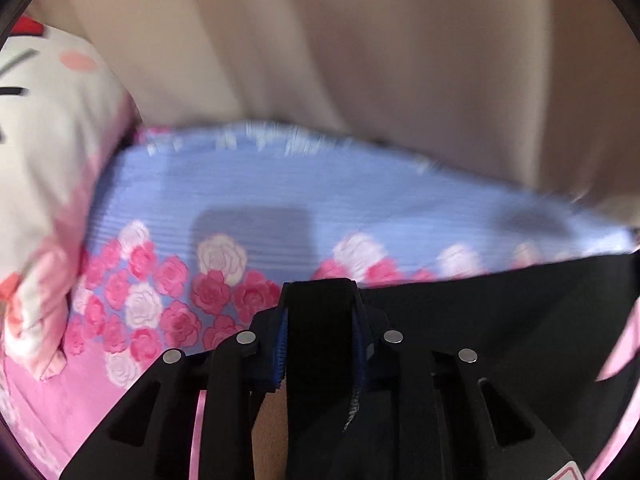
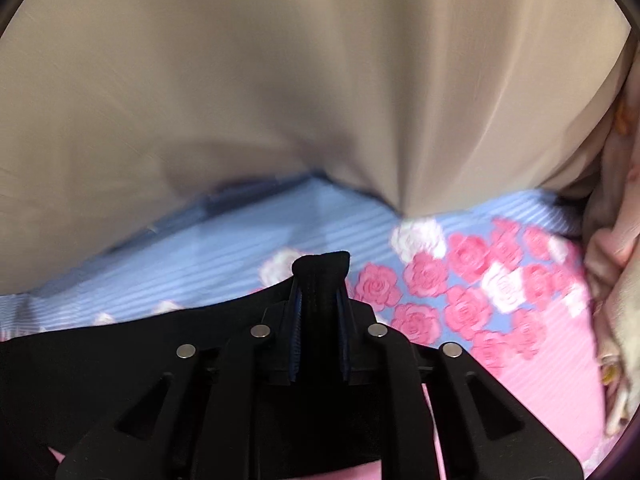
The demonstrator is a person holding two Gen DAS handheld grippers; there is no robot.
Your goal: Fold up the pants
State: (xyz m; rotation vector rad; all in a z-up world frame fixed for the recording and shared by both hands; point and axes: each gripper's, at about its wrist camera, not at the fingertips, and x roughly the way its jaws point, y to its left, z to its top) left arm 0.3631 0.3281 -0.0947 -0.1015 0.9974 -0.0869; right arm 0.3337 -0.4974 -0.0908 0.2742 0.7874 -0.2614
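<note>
Clearly pinching black pants (image 1: pixel 500 312) edge, left gripper (image 1: pixel 320 320) and right gripper (image 2: pixel 320 292) both clamping; soft, limp, light, sagging over bedsheet (image 1: pixel 240 200).

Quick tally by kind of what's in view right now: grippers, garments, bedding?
Grippers: 2 (left gripper, right gripper), each clamped on the fabric
Black pants: 1
Floral bedsheet: 1
Cartoon pillow: 1
Beige curtain: 1
Total: 6

The left gripper (image 1: pixel 320 304) clamps a fold of black pants (image 1: pixel 500 300) above a rose-patterned bedsheet (image 1: pixel 240 200), a white pillow (image 1: pixel 48 160) at left, beige curtain (image 1: pixel 360 40) beyond.
</note>
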